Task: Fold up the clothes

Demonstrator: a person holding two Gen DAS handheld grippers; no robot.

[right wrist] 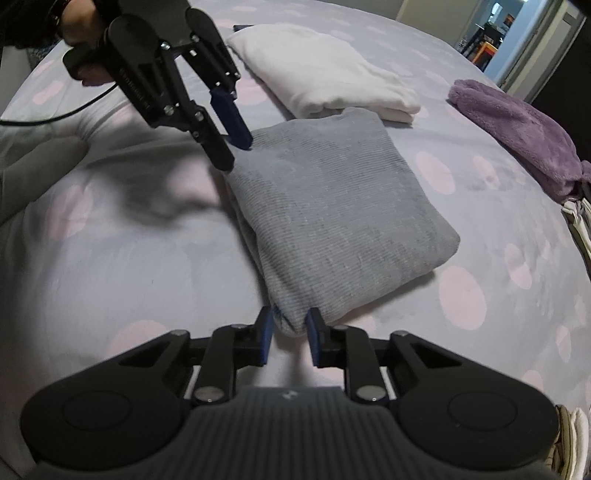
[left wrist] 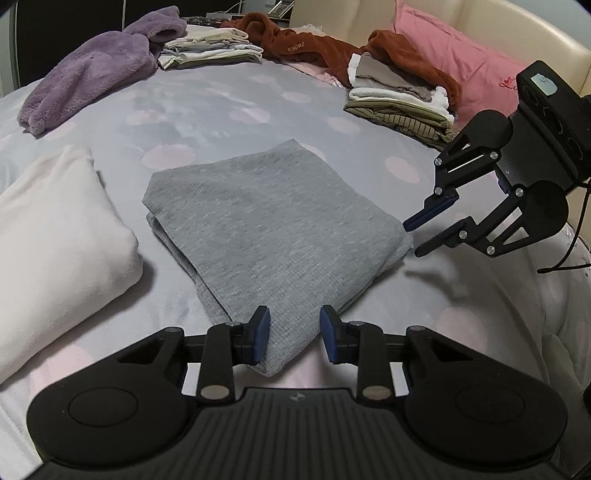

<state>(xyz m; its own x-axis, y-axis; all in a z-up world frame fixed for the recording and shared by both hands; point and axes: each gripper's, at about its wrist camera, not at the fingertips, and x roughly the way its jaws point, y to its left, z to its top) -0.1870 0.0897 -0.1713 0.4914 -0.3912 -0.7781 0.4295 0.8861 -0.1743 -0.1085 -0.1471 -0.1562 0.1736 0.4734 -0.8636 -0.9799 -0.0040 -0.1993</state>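
A grey knit garment (left wrist: 266,221) (right wrist: 332,206) lies folded into a thick rectangle on the spotted lilac bedspread (left wrist: 221,107). My left gripper (left wrist: 295,332) is open and low over its near corner, which lies between the blue pads. In the right wrist view, the left gripper (right wrist: 236,153) touches down at the garment's far corner. My right gripper (right wrist: 290,332) straddles the opposite corner with its pads apart, the thick cloth filling the gap. From the left wrist view, the right gripper (left wrist: 410,239) is open at the garment's right corner.
A folded white fleece (left wrist: 55,240) (right wrist: 325,81) lies beside the grey garment. At the far side are a purple fleece (left wrist: 92,70) (right wrist: 517,136), a brown garment (left wrist: 295,40), two stacks of folded clothes (left wrist: 210,48) (left wrist: 399,107) and a pink pillow (left wrist: 454,55). A hand (right wrist: 79,22) holds the left gripper.
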